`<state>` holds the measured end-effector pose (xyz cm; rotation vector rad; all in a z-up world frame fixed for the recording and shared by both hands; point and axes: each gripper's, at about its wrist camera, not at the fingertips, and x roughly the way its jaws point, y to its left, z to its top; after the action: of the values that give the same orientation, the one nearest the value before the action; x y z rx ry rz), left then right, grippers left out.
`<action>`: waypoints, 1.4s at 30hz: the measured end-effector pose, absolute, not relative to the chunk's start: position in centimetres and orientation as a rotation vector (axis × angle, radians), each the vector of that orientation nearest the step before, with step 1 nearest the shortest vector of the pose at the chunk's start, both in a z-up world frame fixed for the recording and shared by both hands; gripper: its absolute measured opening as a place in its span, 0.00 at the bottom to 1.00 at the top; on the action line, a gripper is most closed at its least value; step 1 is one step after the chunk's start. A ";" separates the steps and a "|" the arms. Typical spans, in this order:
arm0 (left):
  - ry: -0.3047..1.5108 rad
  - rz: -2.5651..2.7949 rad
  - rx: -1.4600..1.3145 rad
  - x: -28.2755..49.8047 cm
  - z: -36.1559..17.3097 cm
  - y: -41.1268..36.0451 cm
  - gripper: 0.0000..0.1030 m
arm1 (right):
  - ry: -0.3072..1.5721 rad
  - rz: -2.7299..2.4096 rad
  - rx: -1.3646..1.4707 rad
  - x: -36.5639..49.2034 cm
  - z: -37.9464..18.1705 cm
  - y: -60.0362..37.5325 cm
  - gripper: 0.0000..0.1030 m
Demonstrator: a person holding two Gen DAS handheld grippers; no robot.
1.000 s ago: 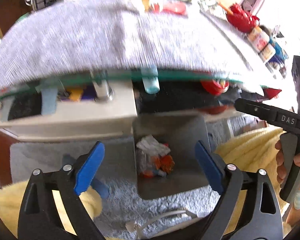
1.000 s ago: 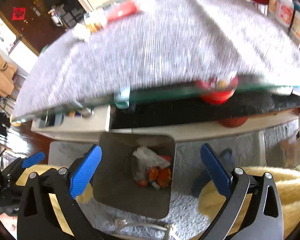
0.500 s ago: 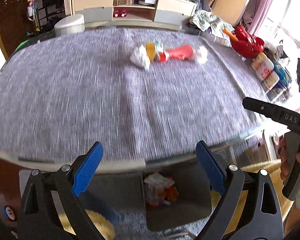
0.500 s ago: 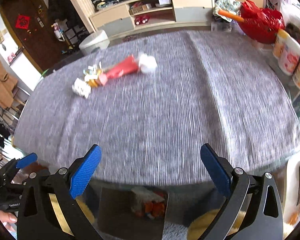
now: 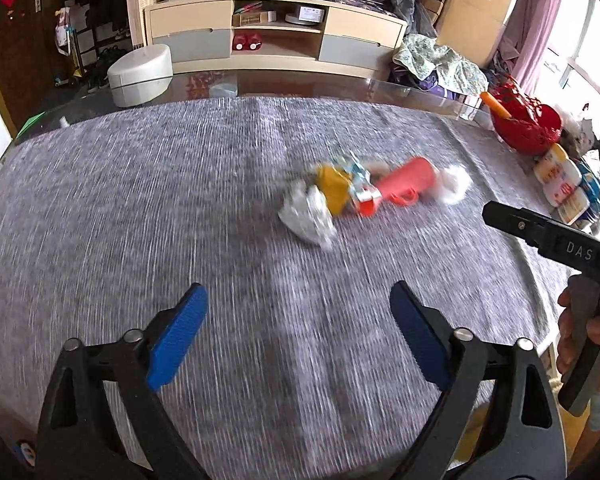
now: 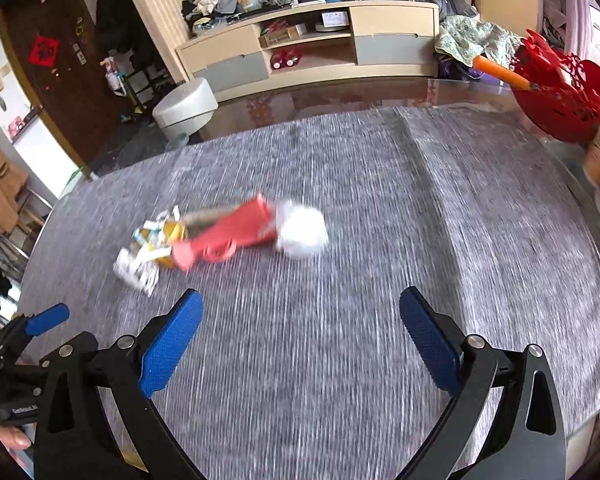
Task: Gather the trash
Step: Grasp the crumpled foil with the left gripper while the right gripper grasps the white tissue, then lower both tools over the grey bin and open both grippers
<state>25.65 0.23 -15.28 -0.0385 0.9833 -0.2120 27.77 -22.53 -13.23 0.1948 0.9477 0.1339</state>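
Trash cluster point(image 5: 364, 196) is seen ahead, well apart from both empty tools; left tool point(image 5: 296, 320) closing, right tool point(image 6: 300, 320) spread wide; long axis lies crosswise.

The left gripper point(image 5: 298, 312) hung over the grey surface point(image 5: 140, 208), jaws closing on nothing; trash point(image 5: 364, 196) lay ahead.

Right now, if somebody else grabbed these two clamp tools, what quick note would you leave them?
Left gripper: nothing between its jaws, which are closing a little.
Right gripper: open, empty.
Both hang above the grey cloth, short of the trash.
Trash lies in one cluster mid-table: crumpled white wrapper, yellow packet, red tube, white paper ball.
Done: none of these four pieces is picked up.
Left: pick up all four pieces. No bin shows in these views.
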 end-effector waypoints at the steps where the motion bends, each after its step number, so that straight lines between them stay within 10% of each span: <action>1: 0.986 -0.217 -0.038 26.3 -15.5 0.2 0.72 | 0.947 0.134 0.196 28.2 -13.3 -22.5 0.92; 10: 0.998 -0.249 -0.057 30.6 -17.4 -0.9 0.54 | 0.955 0.159 0.190 31.2 -14.8 -22.2 0.76; 20: 1.017 -0.282 -0.056 31.6 -18.2 -1.8 0.28 | 0.987 0.190 0.198 31.6 -15.4 -22.3 0.24; 42: 0.954 -0.314 -0.030 19.2 -13.2 -1.9 0.10 | 0.926 0.226 0.162 19.2 -10.1 -22.3 0.23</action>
<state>19.22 -1.89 -13.18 -0.0305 0.9537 -0.3142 19.16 -22.26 -10.09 0.1617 0.9260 0.2259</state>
